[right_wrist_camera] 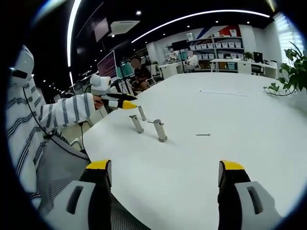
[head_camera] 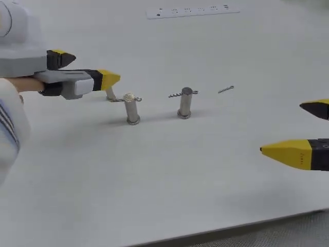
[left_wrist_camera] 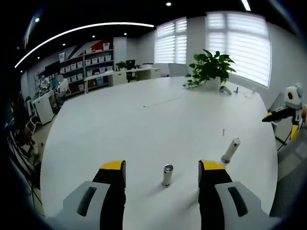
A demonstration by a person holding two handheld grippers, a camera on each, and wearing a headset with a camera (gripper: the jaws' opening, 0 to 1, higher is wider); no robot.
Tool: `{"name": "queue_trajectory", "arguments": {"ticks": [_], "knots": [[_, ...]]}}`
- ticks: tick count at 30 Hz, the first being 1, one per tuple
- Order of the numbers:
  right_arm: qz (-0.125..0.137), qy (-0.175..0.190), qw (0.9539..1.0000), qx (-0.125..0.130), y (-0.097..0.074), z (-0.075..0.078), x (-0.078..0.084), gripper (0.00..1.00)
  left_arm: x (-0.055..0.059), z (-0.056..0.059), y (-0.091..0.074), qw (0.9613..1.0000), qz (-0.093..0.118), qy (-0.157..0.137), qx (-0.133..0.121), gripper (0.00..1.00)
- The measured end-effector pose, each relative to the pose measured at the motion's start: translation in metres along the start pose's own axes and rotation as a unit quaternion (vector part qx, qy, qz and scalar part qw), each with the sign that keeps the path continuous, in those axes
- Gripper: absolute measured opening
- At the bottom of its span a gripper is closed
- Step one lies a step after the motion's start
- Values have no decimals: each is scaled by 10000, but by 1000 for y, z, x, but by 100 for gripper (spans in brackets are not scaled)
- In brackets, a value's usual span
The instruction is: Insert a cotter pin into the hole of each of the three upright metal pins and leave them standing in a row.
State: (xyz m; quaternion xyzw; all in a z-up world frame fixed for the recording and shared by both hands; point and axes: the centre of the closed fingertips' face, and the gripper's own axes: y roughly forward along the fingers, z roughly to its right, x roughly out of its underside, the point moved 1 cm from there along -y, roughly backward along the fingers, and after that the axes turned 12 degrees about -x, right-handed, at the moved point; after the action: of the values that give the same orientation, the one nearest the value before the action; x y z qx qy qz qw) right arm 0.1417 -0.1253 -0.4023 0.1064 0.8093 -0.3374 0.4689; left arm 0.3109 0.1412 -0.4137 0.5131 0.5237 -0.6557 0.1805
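Our left gripper (head_camera: 96, 68) and right gripper (right_wrist_camera: 165, 167) gape empty. The last bare metal pin (left_wrist_camera: 167, 176) stands between our left fingers (left_wrist_camera: 113, 191). Next, we judge, the right must fetch the loose cotter pin (right_wrist_camera: 203, 134) ahead.

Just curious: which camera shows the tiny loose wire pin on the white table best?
The head view: the thin silver cotter pin appears largest there, unobstructed. The right gripper view shows a sliver; the left gripper view, a faint speck.

A white power strip (head_camera: 193, 11) lies on the far side of the broad white table (head_camera: 164, 195). In the left gripper view, a potted plant (left_wrist_camera: 211, 67) stands at the table's far end before windows with slatted blinds (left_wrist_camera: 237, 40). Stocked shelves (left_wrist_camera: 91, 64) line the back wall.
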Motion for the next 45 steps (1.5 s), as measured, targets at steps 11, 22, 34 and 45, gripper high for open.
{"name": "queue_trajectory", "arguments": {"ticks": [11,22,34,45], "knots": [[58,75,9999,48,-3,5,2,88,22,10,14,9989,-367,259,121,29],[100,84,9999,112,-8,6,-1,86,32,13,27,9979,-503,410,12,18],[301,105,9992,248,-18,7,-7,85,33,15,29,9984,-437,341,127,5],[364,34,9990,275,-22,9,-8,86,28,14,25,9972,-352,653,-67,5]]}}
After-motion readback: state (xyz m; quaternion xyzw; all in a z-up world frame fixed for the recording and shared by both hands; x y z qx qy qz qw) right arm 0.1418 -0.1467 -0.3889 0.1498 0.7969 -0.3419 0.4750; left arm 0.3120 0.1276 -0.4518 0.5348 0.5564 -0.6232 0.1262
